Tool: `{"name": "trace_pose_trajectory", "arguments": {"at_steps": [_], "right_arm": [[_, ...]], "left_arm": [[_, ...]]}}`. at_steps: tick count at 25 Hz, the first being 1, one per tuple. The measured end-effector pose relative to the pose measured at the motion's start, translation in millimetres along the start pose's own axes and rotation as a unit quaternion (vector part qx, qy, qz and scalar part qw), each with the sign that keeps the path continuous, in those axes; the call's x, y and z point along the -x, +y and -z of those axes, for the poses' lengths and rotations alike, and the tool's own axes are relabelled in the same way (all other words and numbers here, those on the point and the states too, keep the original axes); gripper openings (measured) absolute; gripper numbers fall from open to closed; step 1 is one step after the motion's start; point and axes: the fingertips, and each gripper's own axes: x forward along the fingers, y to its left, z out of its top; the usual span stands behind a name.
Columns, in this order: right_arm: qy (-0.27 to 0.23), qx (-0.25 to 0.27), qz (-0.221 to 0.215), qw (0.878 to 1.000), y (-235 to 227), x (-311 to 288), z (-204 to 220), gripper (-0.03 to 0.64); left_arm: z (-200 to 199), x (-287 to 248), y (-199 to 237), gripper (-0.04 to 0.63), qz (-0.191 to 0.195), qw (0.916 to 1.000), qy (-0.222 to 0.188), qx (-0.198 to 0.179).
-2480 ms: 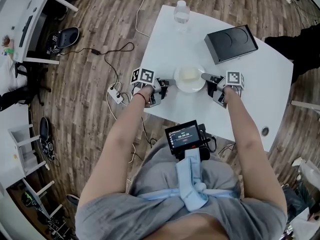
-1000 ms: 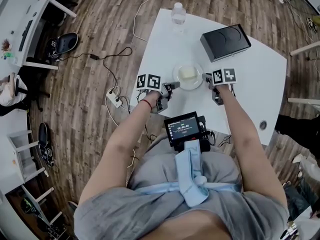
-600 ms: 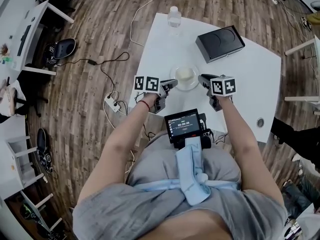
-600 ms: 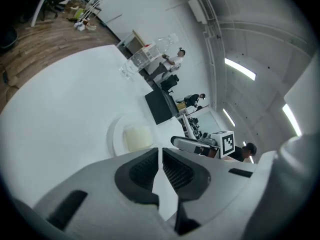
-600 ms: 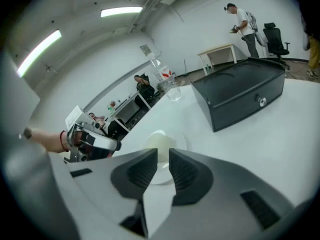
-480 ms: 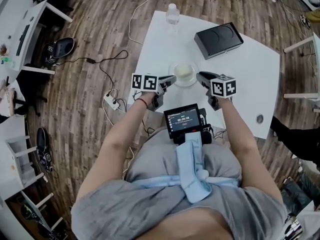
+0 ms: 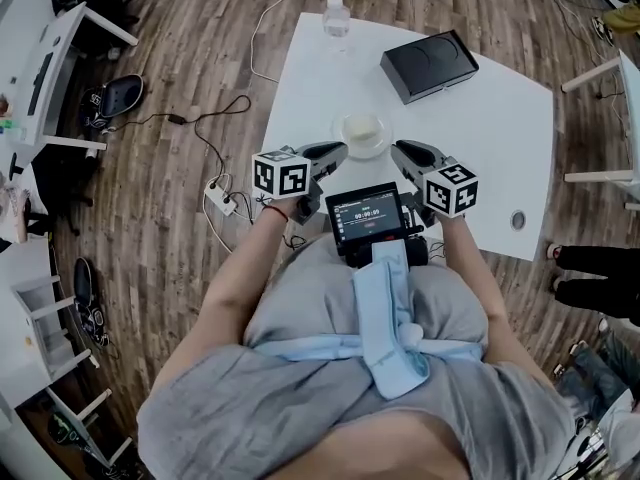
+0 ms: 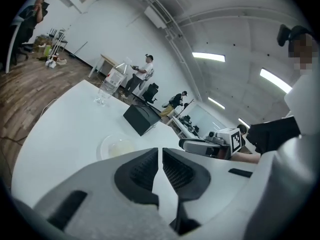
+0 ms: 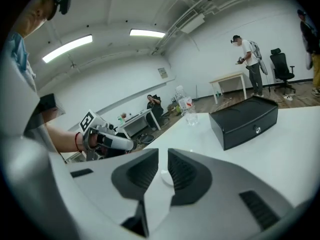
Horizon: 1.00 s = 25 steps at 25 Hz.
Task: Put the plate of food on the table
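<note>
A clear plate (image 7: 362,131) with pale food rests on the white table (image 7: 500,138) near its front edge. My left gripper (image 7: 334,151) hangs just short of the plate on its near left, and my right gripper (image 7: 400,151) on its near right; neither touches it. In the left gripper view the plate (image 8: 117,146) lies beyond the left gripper (image 8: 160,151), whose jaws stand together with nothing between them. The right gripper (image 9: 163,154) is likewise shut and empty, with a sliver of the plate (image 9: 166,177) showing past it.
A black box (image 7: 428,64) sits behind the plate and a water bottle (image 7: 336,15) at the far edge. A screen device (image 7: 366,218) hangs at my chest. A power strip (image 7: 222,196) and cables lie on the wooden floor at left. Someone's legs (image 7: 590,268) stand at right.
Both grippers have come off the plate's sides and drawn back toward my body. The plate stays on the table. The view has slid so the table sits higher in frame.
</note>
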Motion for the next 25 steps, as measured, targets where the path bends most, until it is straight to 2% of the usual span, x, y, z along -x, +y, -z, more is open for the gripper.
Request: {"name": "trace_pose_trajectory", "arguments": {"at_steps": [5,10,14,20,25], "right_arm": [[-0.032,0.013,-0.002,0.999,16.2,17.1,-1.1,0.066],[-0.047,0.011,-0.006,0.999,33.6,24.8,-0.1,0.067],[-0.054,0.025,-0.010,0.998,42.9,28.5,-4.5,0.067],[-0.096,0.025,-0.024,0.995,51.5,37.1,-16.1,0.067],[-0.088,0.030,-0.032,0.995,56.5,40.4,-10.4,0.064]], "left_arm": [[-3.2,10.4,-14.5,0.028,-0.006,0.9989,-0.021,-0.040],[-2.9,17.1,-26.4,0.028,-0.017,0.9940,-0.006,-0.108],[-3.0,15.8,-42.4,0.028,0.005,0.9925,-0.003,-0.122],[-1.3,13.7,-64.7,0.028,0.048,0.9881,-0.015,-0.145],[-5.8,19.3,-66.4,0.027,0.058,0.9847,-0.029,-0.162]]}}
